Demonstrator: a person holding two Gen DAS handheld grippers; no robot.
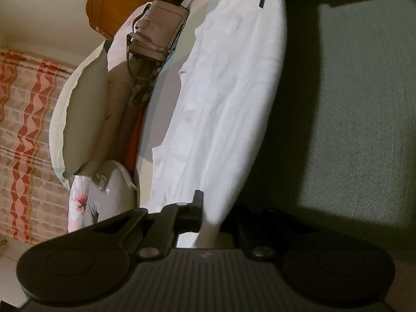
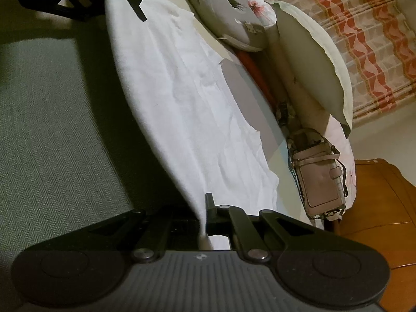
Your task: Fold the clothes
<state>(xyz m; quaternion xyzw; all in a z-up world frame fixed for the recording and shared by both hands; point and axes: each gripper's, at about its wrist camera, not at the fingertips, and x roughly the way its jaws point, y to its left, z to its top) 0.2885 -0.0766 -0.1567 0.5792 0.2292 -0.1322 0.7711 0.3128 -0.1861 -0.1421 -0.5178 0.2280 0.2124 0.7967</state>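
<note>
1. While both grippers pinch the same raised edge of the white garment (image 1: 221,98), its far side lies spread on the bed (image 1: 364,119), which has a grey-green woven cover.
2. The left gripper (image 1: 205,215) has its jaws clenched on one end of that edge — the cloth runs straight up out of them.
3. The right gripper (image 2: 205,213) has its jaws clenched on the other end; white fabric shows between its fingers.
4. Each gripper appears in the other's view at the far end of the garment's lifted edge.
5. Beyond the garment from the bed cover lies a pink handbag (image 2: 321,179) with a chain strap.
6. Near the handbag — also beyond the garment — stands a pale pillow (image 2: 314,62), with a grey cushion (image 2: 228,18) beside it.
7. Behind the pillow hangs an orange-patterned curtain (image 2: 364,33).
</note>
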